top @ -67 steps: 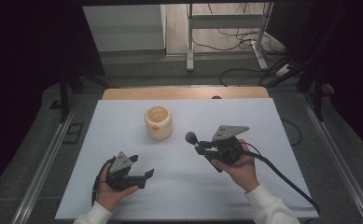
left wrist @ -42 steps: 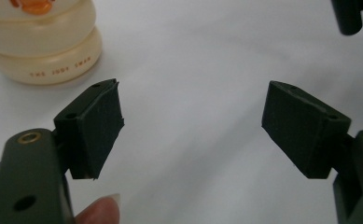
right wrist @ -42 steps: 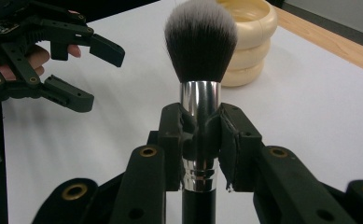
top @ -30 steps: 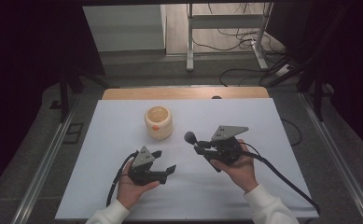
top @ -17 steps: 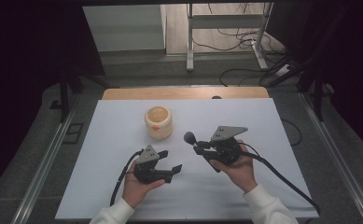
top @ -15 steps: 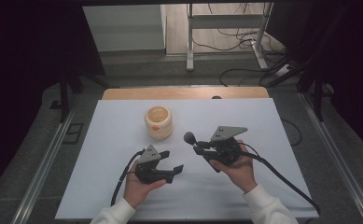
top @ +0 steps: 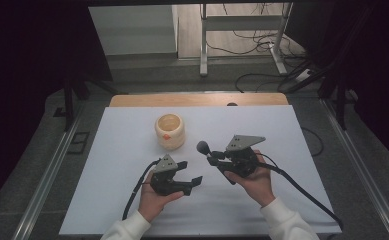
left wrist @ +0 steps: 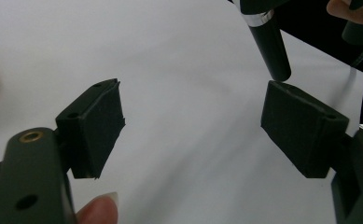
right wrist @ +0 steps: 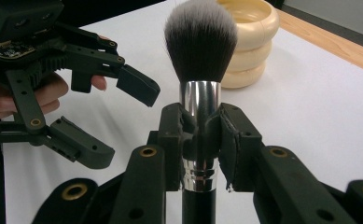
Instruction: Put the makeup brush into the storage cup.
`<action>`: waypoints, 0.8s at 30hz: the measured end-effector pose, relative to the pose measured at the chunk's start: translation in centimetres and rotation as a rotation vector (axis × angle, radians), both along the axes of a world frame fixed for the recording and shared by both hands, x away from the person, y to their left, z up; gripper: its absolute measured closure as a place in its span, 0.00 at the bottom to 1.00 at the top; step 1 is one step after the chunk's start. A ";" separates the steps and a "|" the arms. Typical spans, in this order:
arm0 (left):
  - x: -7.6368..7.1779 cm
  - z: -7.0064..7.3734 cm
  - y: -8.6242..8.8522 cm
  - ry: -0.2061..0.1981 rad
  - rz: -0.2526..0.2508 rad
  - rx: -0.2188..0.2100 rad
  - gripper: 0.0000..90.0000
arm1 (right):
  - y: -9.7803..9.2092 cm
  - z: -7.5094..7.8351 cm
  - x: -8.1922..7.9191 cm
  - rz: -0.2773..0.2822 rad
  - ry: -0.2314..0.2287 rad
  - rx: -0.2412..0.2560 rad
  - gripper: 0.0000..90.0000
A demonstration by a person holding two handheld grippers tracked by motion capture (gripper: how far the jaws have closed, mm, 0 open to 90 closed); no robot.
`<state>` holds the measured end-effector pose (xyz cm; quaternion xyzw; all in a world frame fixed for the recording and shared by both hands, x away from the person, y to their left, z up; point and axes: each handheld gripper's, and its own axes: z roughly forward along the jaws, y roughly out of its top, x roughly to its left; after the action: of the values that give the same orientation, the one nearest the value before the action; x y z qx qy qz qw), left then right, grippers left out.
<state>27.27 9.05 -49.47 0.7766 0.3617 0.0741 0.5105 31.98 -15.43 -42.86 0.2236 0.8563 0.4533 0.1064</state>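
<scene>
While your right tool (right wrist: 201, 140) pinches the one makeup brush (right wrist: 200, 46) by its silver ferrule, dark white-tipped bristles upright above the worktop (top: 132, 150), your left tool (left wrist: 193, 126) stands spread; one cream ribbed pot (top: 170, 131) sits beyond.

White surface (top: 132, 150); wooden strip (top: 197, 100) along its far edge. Cables (top: 252, 80) on the floor beyond it.
</scene>
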 end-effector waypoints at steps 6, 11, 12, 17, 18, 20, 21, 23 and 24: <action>0.1 0.2 -0.7 -0.003 -0.015 0.000 0.23 | 0.0 -0.1 0.0 0.000 0.001 0.001 0.80; 0.2 0.0 -1.0 0.007 -0.024 -0.003 0.23 | 0.1 -0.1 0.0 0.001 0.000 0.001 0.80; 0.3 0.0 -1.1 0.007 -0.025 -0.002 0.23 | 0.1 -0.2 0.0 0.001 -0.001 0.000 0.80; 0.3 0.0 -1.2 0.009 -0.028 -0.010 0.23 | 0.1 -0.1 0.0 -0.002 -0.003 0.004 0.80; 0.3 0.0 -1.3 0.012 -0.030 -0.012 0.23 | 0.1 -0.1 0.0 -0.003 -0.005 0.005 0.80; 0.3 0.0 -1.4 0.012 -0.031 -0.012 0.23 | 0.1 -0.1 0.0 -0.004 -0.008 0.005 0.80; 0.3 0.0 -1.5 0.013 -0.034 -0.013 0.23 | 0.1 -0.1 -0.1 -0.005 -0.009 0.005 0.80; 0.3 0.0 -1.5 0.014 -0.037 -0.013 0.23 | 0.1 -0.1 -0.1 -0.006 -0.012 0.005 0.80; 0.3 0.0 -1.6 0.015 -0.038 -0.013 0.23 | 0.1 -0.1 -0.1 -0.006 -0.011 0.005 0.80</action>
<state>27.61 7.49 -49.45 0.7805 0.3511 0.0560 0.5143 31.92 -15.33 -42.99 0.2239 0.8538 0.4564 0.1121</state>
